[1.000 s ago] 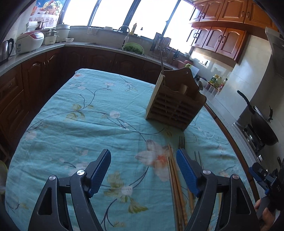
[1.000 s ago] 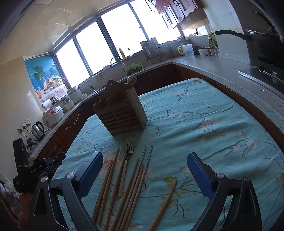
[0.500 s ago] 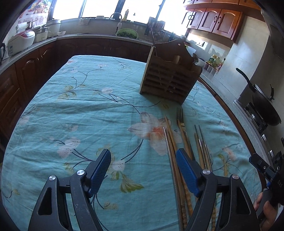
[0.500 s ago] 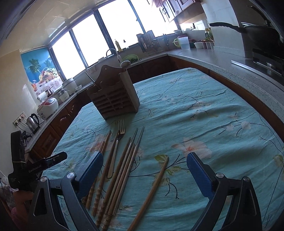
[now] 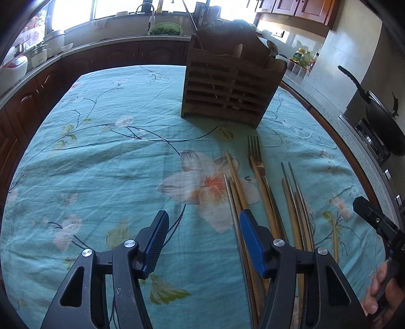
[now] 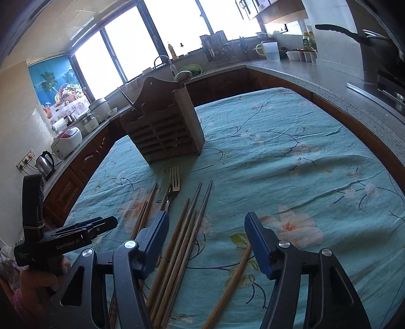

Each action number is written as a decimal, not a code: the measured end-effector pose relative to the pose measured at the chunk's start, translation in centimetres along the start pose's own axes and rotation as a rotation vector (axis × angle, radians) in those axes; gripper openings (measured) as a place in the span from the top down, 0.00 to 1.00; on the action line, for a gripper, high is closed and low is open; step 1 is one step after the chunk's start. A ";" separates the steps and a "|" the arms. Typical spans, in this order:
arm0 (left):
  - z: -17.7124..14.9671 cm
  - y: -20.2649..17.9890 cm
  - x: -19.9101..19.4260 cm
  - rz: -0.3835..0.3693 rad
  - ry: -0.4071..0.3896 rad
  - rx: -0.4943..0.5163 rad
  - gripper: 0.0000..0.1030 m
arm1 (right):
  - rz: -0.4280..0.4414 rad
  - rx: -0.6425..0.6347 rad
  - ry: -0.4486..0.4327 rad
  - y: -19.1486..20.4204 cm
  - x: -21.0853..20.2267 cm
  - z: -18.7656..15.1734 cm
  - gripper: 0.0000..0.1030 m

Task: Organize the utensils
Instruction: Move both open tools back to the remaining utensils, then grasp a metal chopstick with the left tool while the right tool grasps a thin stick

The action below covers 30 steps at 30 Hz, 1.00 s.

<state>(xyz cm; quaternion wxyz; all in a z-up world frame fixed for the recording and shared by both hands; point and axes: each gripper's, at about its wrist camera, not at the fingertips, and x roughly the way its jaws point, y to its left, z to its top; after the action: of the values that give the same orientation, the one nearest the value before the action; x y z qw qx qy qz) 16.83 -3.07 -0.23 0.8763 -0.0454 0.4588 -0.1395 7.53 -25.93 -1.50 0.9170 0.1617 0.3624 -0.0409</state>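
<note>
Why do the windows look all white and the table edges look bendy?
In the right wrist view, daylight overexposes the windows, so nothing outside shows; in the left wrist view the window strip glares too. Both views use a fisheye lens, so the table edge curves and the corners go dark. The utensil holder sits backlit and shadowy.

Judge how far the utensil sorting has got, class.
Barely started. The wooden holder already has a few handles sticking out. Neither the left gripper nor the right gripper holds anything; both jaws have just been closing. The fork and chopsticks remain on the tablecloth.
</note>
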 end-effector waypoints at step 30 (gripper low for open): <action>3.3 -3.8 6.8 0.060 0.067 0.230 0.93 | -0.141 -0.186 0.207 2.4 12.0 4.0 0.78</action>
<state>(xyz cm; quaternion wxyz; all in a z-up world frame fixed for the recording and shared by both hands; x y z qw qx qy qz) 22.37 -8.79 -2.93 0.8638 0.0741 0.4697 -0.1663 19.38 -24.51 -6.25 0.8806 0.0535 0.4676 -0.0546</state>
